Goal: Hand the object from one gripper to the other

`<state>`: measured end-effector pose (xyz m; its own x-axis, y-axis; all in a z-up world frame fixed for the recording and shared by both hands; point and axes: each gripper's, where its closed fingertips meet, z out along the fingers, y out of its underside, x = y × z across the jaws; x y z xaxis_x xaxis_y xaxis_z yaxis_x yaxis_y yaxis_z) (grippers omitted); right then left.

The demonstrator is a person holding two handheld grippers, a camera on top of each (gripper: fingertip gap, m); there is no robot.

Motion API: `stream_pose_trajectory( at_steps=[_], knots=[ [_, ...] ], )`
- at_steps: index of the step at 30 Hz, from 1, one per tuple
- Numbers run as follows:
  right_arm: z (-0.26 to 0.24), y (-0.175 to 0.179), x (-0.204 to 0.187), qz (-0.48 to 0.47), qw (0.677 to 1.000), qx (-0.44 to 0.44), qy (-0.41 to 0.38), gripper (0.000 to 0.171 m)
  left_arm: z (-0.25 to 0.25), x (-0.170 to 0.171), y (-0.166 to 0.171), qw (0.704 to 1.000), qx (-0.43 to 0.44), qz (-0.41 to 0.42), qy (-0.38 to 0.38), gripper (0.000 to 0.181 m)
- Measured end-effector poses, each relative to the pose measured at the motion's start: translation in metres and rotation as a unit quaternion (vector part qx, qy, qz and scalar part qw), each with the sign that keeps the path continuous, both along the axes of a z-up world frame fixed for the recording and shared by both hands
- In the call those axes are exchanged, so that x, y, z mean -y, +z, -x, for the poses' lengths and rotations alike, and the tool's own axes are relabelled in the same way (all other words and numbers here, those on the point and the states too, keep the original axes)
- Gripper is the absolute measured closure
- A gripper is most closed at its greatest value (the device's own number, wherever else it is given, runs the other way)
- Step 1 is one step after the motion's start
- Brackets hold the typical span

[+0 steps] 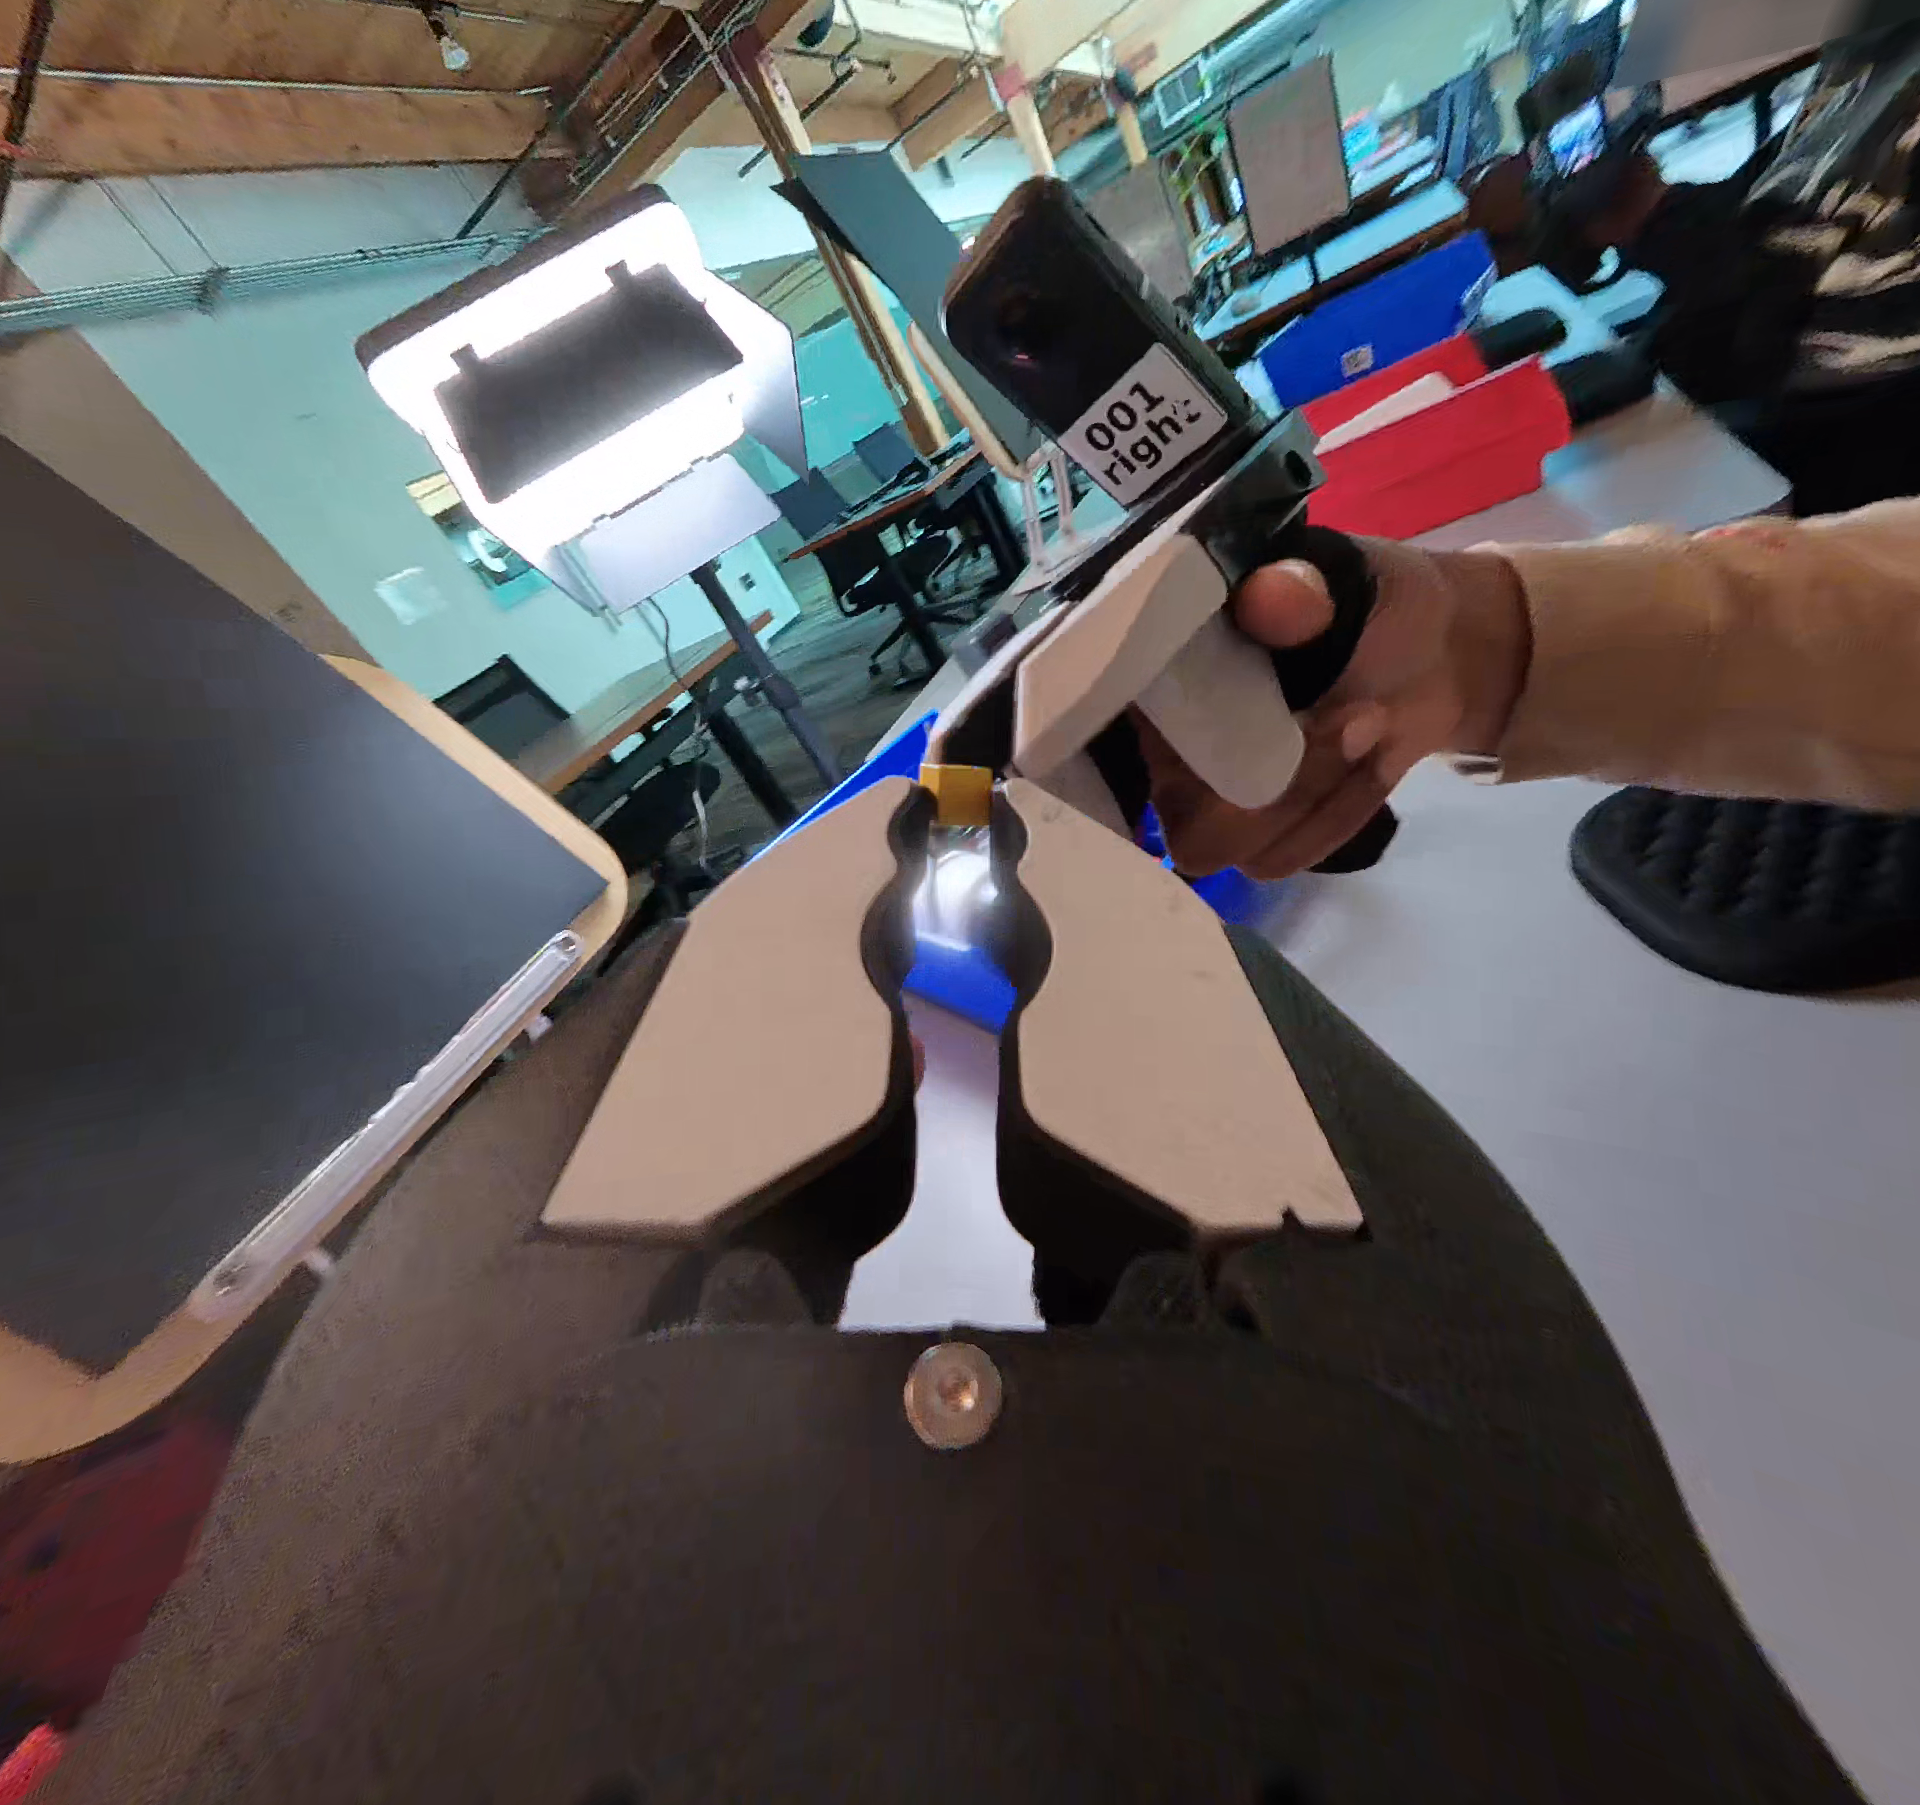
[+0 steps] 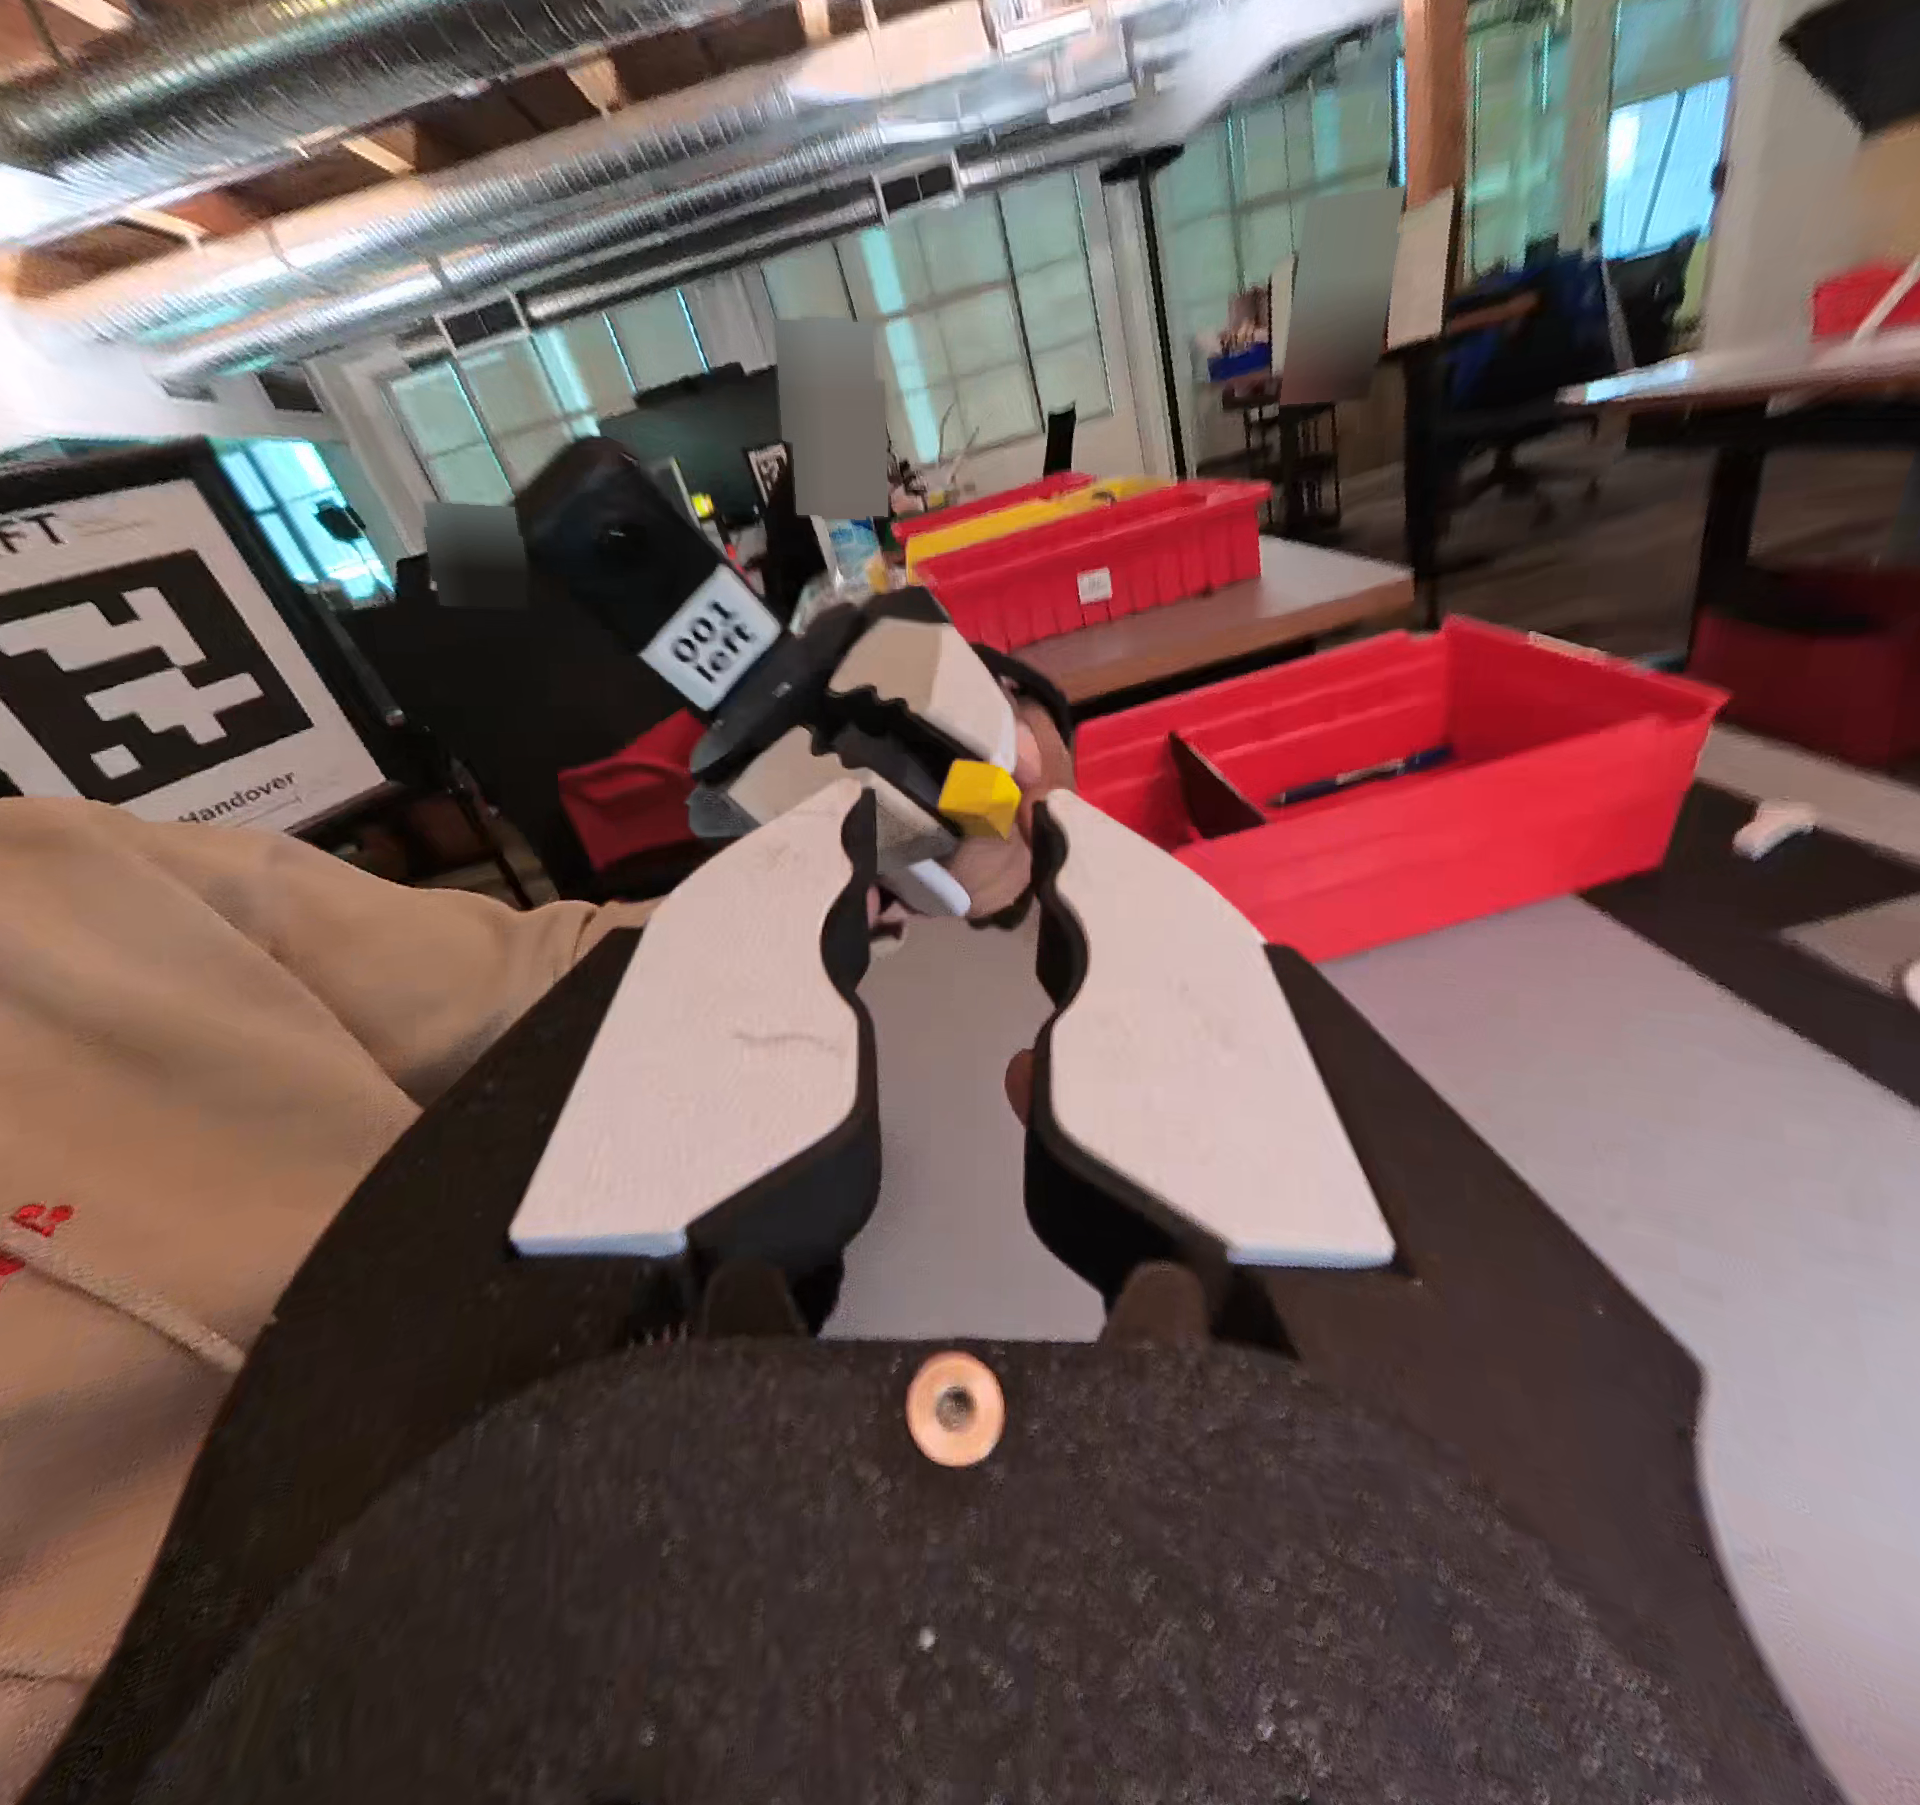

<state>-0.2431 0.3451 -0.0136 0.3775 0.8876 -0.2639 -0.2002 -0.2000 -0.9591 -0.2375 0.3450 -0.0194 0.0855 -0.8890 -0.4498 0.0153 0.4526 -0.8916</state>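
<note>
Your left gripper (image 1: pixel 957 805) pinches the yellow block (image 1: pixel 958 792) at its jaw tips, right gripper (image 2: pixel 951 820) jaws parted around it, not yet clamped; handover about halfway, transfer left.

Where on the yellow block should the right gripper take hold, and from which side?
Probably on the free end of the yellow block, which juts out past the left gripper shut on its other end. The right gripper, open, should come head-on from opposite and close on its flat side faces.
</note>
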Motion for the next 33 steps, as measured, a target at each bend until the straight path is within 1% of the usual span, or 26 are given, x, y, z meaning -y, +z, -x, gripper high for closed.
stream_pose_trajectory(
  at_steps=[1,3,5,6,9,13,16,18,20,21,22,26,27,28,30,31,32,33],
  knots=[
    [0.003,-0.008,-0.003,0.015,1.0,0.015,-0.002,0.147,-0.001,-0.002,-0.003,1.0,-0.005,-0.011,0.011,0.17],
    [0.002,-0.009,-0.005,0.015,1.0,0.01,-0.007,0.153,-0.001,-0.005,-0.005,0.999,-0.009,-0.024,0.022,0.17],
    [-0.004,-0.008,-0.009,0.009,1.0,0.012,-0.022,0.17,0.0,-0.01,-0.006,0.999,-0.018,-0.031,0.039,0.171],
    [-0.007,-0.008,-0.011,0.002,0.999,0.015,-0.03,0.171,0.0,-0.012,-0.008,0.998,-0.025,-0.033,0.044,0.171],
    [-0.01,-0.014,-0.011,-0.016,0.999,0.041,-0.031,0.171,-0.002,-0.014,-0.013,0.998,-0.031,-0.024,0.043,0.171],
    [-0.014,-0.016,-0.019,-0.017,0.998,0.039,-0.054,0.17,-0.006,-0.019,-0.021,0.995,-0.048,-0.053,0.066,0.171],
    [-0.017,-0.019,-0.023,0.024,0.999,0.011,-0.044,0.151,-0.007,-0.021,-0.025,0.993,-0.059,-0.064,0.074,0.171],
    [-0.014,-0.023,-0.025,0.057,0.998,-0.008,-0.028,0.145,-0.008,-0.019,-0.026,0.993,-0.062,-0.067,0.073,0.171],
    [-0.006,-0.028,-0.023,0.073,0.997,-0.016,-0.006,0.147,-0.009,-0.018,-0.026,0.993,-0.065,-0.071,0.072,0.171],
    [-0.003,-0.029,-0.021,0.079,0.997,-0.021,0.005,0.157,-0.009,-0.017,-0.026,0.992,-0.066,-0.074,0.073,0.171],
    [-0.001,-0.028,-0.021,0.082,0.996,-0.029,0.008,0.16,-0.009,-0.017,-0.026,0.992,-0.064,-0.076,0.074,0.171],
    [-0.002,-0.025,-0.017,0.053,0.998,-0.009,0.008,0.16,-0.009,-0.014,-0.023,0.994,-0.058,-0.065,0.065,0.171],
    [-0.004,-0.024,-0.018,0.033,0.999,0.009,-0.005,0.16,-0.009,-0.014,-0.023,0.996,-0.058,-0.046,0.058,0.172],
    [-0.008,-0.024,-0.021,0.002,0.999,0.037,-0.036,0.16,-0.008,-0.015,-0.024,0.997,-0.058,-0.012,0.043,0.168],
    [-0.019,-0.023,-0.026,-0.084,0.983,0.12,-0.106,0.16,-0.006,-0.016,-0.023,0.994,-0.053,0.091,0.002,0.16],
    [-0.022,-0.023,-0.026,-0.134,0.967,0.169,-0.138,0.16,-0.004,-0.018,-0.021,0.988,-0.046,0.149,-0.018,0.156],
    [-0.024,-0.024,-0.027,-0.191,0.941,0.221,-0.168,0.16,-0.003,-0.019,-0.02,0.977,-0.042,0.205,-0.04,0.153],
    [-0.022,-0.026,-0.026,-0.249,0.909,0.274,-0.192,0.16,-0.003,-0.017,-0.02,0.964,-0.043,0.254,-0.064,0.15]
  ],
)
